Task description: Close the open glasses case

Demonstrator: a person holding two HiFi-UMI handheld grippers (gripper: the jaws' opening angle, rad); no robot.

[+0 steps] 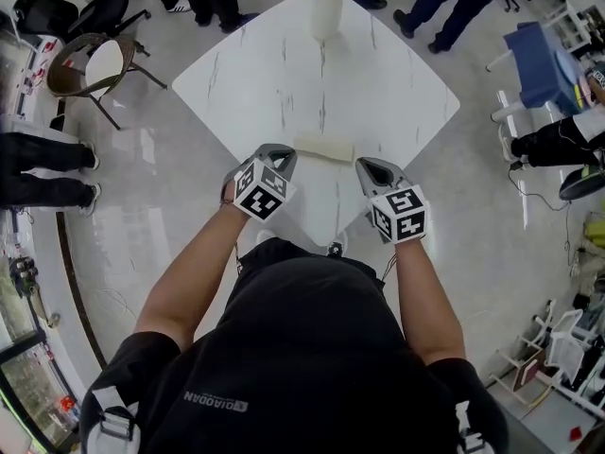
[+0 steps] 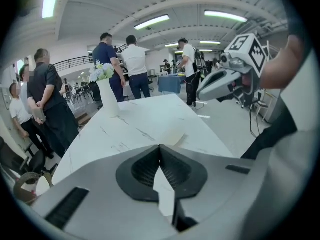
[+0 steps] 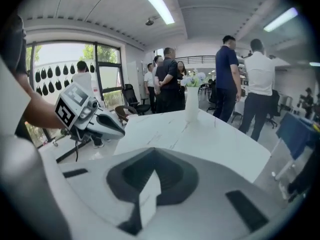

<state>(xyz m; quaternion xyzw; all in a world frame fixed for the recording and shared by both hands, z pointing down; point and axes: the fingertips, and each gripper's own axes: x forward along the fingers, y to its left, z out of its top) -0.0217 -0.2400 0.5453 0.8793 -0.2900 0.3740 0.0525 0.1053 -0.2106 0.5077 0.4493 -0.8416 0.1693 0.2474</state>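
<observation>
The cream glasses case (image 1: 323, 148) lies on the white marble table (image 1: 284, 74) near its front corner. In the left gripper view the glasses case (image 2: 171, 136) shows just beyond the jaws; how its lid stands is hard to make out. My left gripper (image 1: 280, 151) hovers just left of the case, jaws closed together on nothing. My right gripper (image 1: 365, 165) hangs just right of the case, also shut and empty. Along their own views, the left gripper (image 2: 160, 147) and the right gripper (image 3: 152, 151) each show tips that meet. The right gripper view hides the case.
A white vase with flowers (image 1: 324, 8) stands at the table's far corner. A brown chair (image 1: 95, 64) sits on the floor to the left. Several people stand round the table's far side and left. The table's edges fall away close on both sides of the case.
</observation>
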